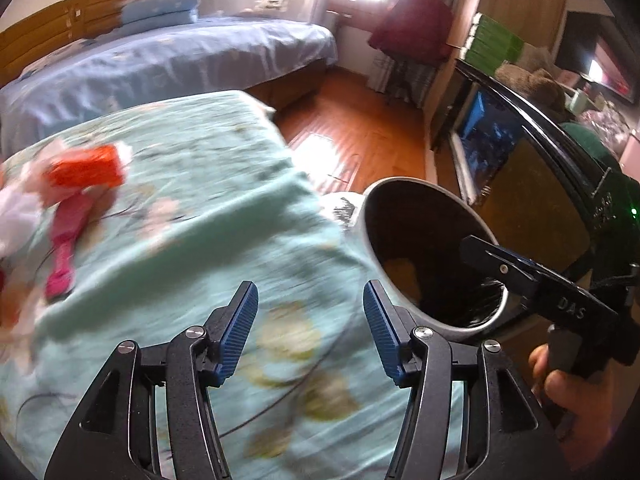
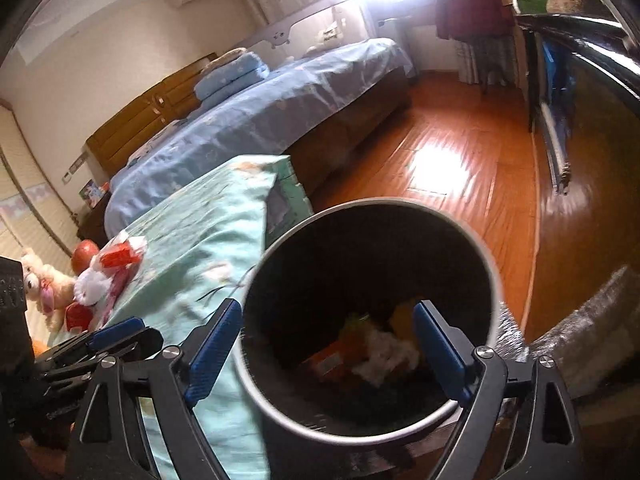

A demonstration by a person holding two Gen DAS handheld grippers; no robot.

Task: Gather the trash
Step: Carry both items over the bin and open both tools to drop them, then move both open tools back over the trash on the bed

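Observation:
A grey round trash bin [image 2: 280, 400] with a black liner stands beside the green floral-covered surface [image 2: 208, 240]; it holds white, orange and yellow scraps [image 2: 380, 352]. My right gripper [image 2: 328, 344] is open and empty right above the bin mouth. The bin also shows in the left wrist view [image 1: 372, 236], with the right gripper's finger [image 1: 520, 276] over it. My left gripper [image 1: 310, 332] is open and empty above the green cover. A red wrapper [image 1: 86, 172], a pink wrapper [image 1: 66, 248] and white tissue [image 1: 16, 216] lie on the cover to its left.
A bed with a blue sheet [image 1: 160, 64] stands behind. Wooden floor [image 2: 460, 152] lies beyond the bin. A dark cabinet [image 1: 500, 152] stands at the right. Plush toys [image 2: 44, 280] and red round objects [image 2: 84, 260] sit at the cover's far left end.

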